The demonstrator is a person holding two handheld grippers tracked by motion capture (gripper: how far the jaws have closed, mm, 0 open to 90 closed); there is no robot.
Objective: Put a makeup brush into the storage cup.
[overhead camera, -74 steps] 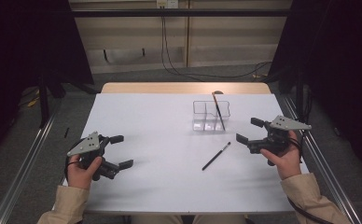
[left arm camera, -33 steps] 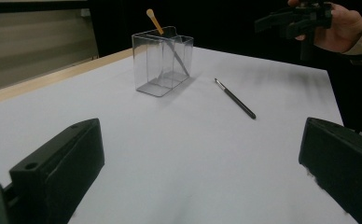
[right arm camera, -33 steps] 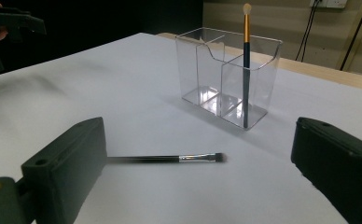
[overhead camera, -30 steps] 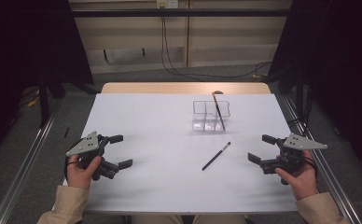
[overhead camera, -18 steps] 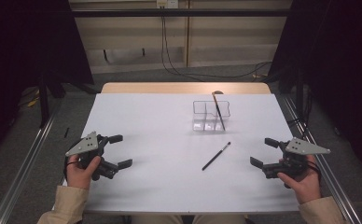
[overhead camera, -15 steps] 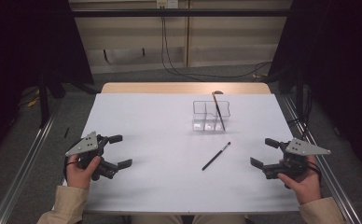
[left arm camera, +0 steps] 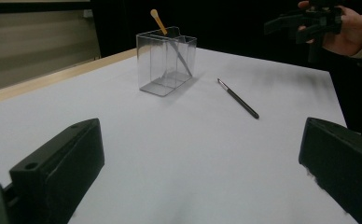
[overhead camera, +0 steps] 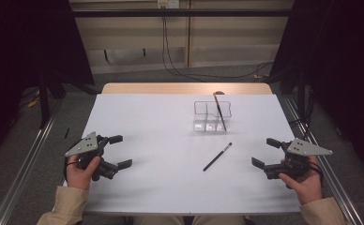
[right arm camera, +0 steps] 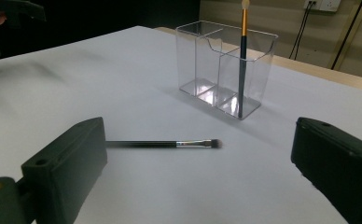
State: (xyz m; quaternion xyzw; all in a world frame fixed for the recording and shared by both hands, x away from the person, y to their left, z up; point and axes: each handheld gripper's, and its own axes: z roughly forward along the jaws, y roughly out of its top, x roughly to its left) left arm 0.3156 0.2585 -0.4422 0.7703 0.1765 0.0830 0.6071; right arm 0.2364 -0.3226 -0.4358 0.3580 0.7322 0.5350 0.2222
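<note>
The white surface (overhead camera: 161,140) takes up the middle of the high view, with a strip of bare wood along its far edge. Just right of centre in the upper part of that view stands my clear organizer (overhead camera: 212,116), a box with compartments; a long brush with a gold handle (overhead camera: 219,110) leans in one of them, its pale tip rising above the rim. At the lower left of the high view I hold my left tool (overhead camera: 119,151) over the near corner of the surface, its jaws spread wide with nothing between them. At the lower right I hold my right tool (overhead camera: 267,153) near the surface's edge, also spread wide and empty. The black makeup brush (overhead camera: 217,156) lies flat on the surface a little below the organizer, slanting from lower left to upper right, between my two tools but nearer the right one, touching neither. In the right gripper view it lies across the centre, bristles to the right, in front of the organizer (right arm camera: 226,65).
</note>
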